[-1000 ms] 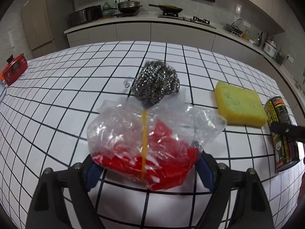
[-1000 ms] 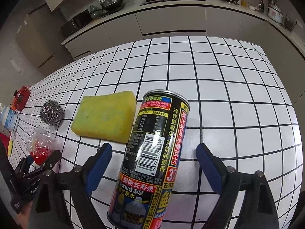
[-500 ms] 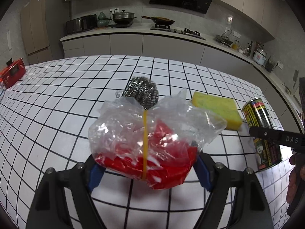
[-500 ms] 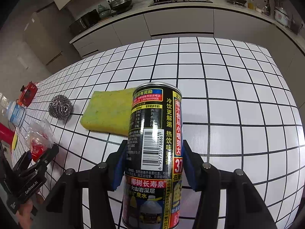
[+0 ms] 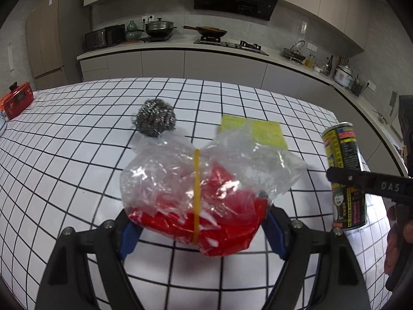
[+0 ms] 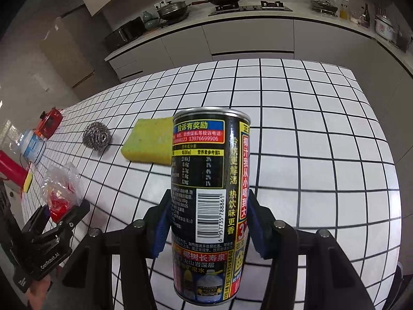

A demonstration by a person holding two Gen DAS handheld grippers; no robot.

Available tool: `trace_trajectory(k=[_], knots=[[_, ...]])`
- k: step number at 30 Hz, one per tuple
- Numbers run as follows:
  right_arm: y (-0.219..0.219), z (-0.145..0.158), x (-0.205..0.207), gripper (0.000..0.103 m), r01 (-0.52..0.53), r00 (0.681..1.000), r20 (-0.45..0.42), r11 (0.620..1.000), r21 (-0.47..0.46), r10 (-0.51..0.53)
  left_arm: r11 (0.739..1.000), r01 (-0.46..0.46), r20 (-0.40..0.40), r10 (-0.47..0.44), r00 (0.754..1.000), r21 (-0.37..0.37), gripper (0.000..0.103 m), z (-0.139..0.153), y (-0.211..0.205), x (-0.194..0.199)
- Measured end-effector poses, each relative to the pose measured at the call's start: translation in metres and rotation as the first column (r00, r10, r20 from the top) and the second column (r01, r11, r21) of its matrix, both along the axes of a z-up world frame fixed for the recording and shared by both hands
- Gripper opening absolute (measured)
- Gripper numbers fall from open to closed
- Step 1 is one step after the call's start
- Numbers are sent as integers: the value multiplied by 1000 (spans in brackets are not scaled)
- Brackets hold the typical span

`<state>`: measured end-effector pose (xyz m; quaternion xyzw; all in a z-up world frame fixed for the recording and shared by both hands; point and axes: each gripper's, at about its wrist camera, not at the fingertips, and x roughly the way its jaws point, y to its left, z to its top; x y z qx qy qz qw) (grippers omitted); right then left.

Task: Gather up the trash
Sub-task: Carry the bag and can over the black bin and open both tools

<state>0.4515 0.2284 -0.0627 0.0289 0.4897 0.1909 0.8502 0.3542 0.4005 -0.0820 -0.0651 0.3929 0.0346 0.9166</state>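
A crumpled clear plastic bag with red contents and a yellow band [image 5: 198,193] hangs above the white tiled table [image 5: 77,149], and my left gripper [image 5: 197,230] is shut on its lower part. That bag [image 6: 60,191] and the left gripper [image 6: 64,209] also show at the left of the right wrist view. A tall black drink can [image 6: 209,206] stands upright between the blue pads of my right gripper [image 6: 206,227], which is shut on it and holds it off the table. In the left wrist view the can [image 5: 344,178] shows at the right.
A steel wool scrubber [image 5: 155,121] and a yellow sponge [image 5: 263,129] lie on the table behind the bag. A red box [image 6: 50,124], a plastic bottle [image 6: 32,144] and a red object [image 6: 10,168] sit at the table's left end. A kitchen counter with pans runs behind.
The right gripper's jaws closed on the can and lifted it off the table. The left gripper has risen with the bag, which now hangs clear of the scrubber.
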Motion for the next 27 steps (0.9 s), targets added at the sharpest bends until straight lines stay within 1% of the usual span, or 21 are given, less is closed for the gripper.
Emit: trace_trajectory(k=[6,8,9,10,11,12,13,14,15,16,21,24,27], knots=[[9,-23,-7,55,-58,997,-57,998,-27,57,1000,-7,-16,7,1000,10,81,-4,-6,-9],[10,-27,-12,55,-66,996,-62,997,-33,64,1000,-8,-22,8,1000,9,81,-6,-5,-11],[9,-27,-14,59,-62,996,-61,997,-35,60,1000,-9,-22,9,1000,11,81,-6,-5,-11],[8,-27,-15,70,-58,997,-62,997,-42,55,1000,-10,-23,10,1000,11,81,-6,-6,-13],[7,-27,-17,76,-55,997,-64,997,-51,51,1000,-11,-23,11,1000,9,81,-7,-6,-13],[7,-26,-18,78,-57,996,-65,997,-53,53,1000,-11,-22,11,1000,8,81,-7,-8,-16],[6,-26,-19,78,-61,996,-64,997,-42,58,1000,-10,-22,11,1000,8,81,-9,-9,-18],[4,-25,-21,76,-70,996,-60,997,-11,69,1000,-8,-24,8,1000,6,81,-9,-11,-19],[4,-25,-21,55,-78,995,-63,997,3,78,1000,-6,-24,7,1000,7,81,-10,-13,-21],[3,-25,-21,55,-83,994,-69,997,10,83,1000,-4,-24,5,1000,9,81,-11,-16,-23],[-2,-16,-33,55,-92,994,-48,995,26,93,1000,1,-15,-1,1000,12,81,-9,-30,-31],[-10,-7,-43,55,-95,995,-29,995,31,96,1000,6,-7,-6,1000,10,81,-6,-42,-36],[-27,4,-53,55,-89,996,-10,995,42,89,1000,14,2,-14,1000,8,81,-2,-58,-40]])
